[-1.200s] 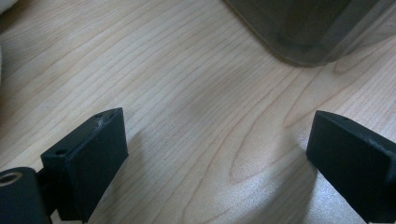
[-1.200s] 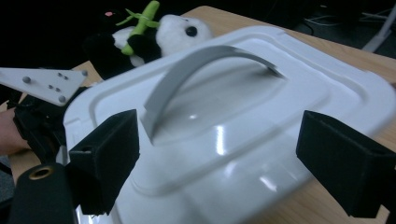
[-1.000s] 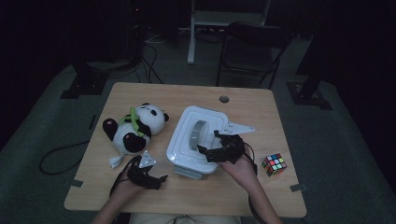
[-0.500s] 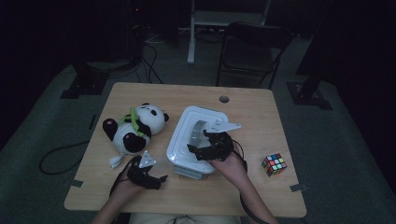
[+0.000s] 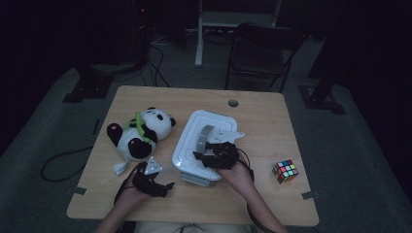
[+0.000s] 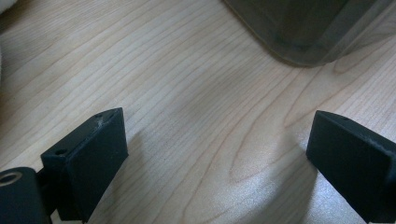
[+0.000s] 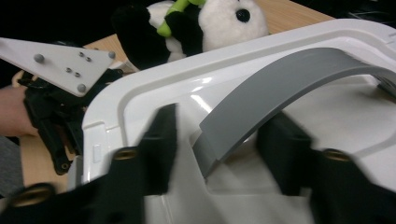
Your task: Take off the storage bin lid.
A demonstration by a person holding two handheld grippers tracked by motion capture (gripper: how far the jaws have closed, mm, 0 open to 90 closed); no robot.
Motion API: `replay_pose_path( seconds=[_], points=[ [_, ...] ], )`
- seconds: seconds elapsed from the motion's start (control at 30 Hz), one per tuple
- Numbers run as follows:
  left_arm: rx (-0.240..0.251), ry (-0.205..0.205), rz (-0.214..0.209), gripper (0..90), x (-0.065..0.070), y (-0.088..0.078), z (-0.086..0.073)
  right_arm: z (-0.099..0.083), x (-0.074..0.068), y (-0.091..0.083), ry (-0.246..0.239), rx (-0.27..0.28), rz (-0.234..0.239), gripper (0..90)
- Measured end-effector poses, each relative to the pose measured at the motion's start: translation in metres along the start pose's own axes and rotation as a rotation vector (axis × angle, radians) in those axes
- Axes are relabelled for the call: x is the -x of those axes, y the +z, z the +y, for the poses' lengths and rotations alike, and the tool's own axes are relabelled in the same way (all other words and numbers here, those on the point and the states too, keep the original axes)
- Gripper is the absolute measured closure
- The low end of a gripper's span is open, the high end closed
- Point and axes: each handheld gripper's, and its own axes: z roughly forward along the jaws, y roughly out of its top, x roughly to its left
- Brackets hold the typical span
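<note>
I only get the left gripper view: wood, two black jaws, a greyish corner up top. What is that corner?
Observer: A corner of a white lidded box, plain in the high view.
Operator: Where is the other gripper?
Observer: The right gripper is at the box's grey handle. Its jaws have just been closing, with the handle between them and a gap on each side.
Operator: Anything else on the table?
Observer: A plush panda lies left of the box, a colour cube to its right.
</note>
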Motion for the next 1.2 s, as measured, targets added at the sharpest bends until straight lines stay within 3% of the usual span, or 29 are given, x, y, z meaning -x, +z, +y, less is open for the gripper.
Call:
replay_pose_path(
  seconds=[0.03, 0.23, 0.47, 0.63, 0.77, 1.03, 1.07, 1.2],
  points=[
    [0.000, -0.001, -0.001, 5.8, 0.000, 0.000, 0.000, -0.001, 0.001, 0.000, 0.008, 0.004, -0.015, 62.1],
    [0.000, -0.001, 0.000, 5.9, 0.000, 0.000, 0.000, 0.001, 0.003, -0.001, 0.031, 0.003, 0.004, 65.1],
    [0.000, 0.002, 0.001, 5.8, 0.000, 0.000, 0.000, 0.004, 0.007, -0.004, 0.069, 0.001, 0.064, 69.9],
    [-0.001, 0.001, 0.000, 5.9, 0.000, 0.000, 0.000, 0.008, 0.007, -0.012, 0.072, 0.027, 0.083, 74.1],
    [-0.002, 0.000, -0.001, 5.8, 0.000, 0.000, 0.000, 0.015, 0.008, -0.020, 0.082, 0.060, 0.131, 79.2],
    [-0.001, 0.000, -0.001, 5.8, 0.000, 0.000, 0.000, 0.025, 0.014, -0.035, 0.099, 0.123, 0.113, 84.5],
    [0.000, -0.002, -0.002, 5.9, 0.000, 0.000, 0.000, 0.031, 0.019, -0.044, 0.094, 0.141, 0.083, 84.9],
    [0.001, -0.003, -0.002, 5.8, 0.000, 0.000, 0.000, 0.036, 0.031, -0.054, 0.100, 0.158, 0.043, 85.4]
  ],
)
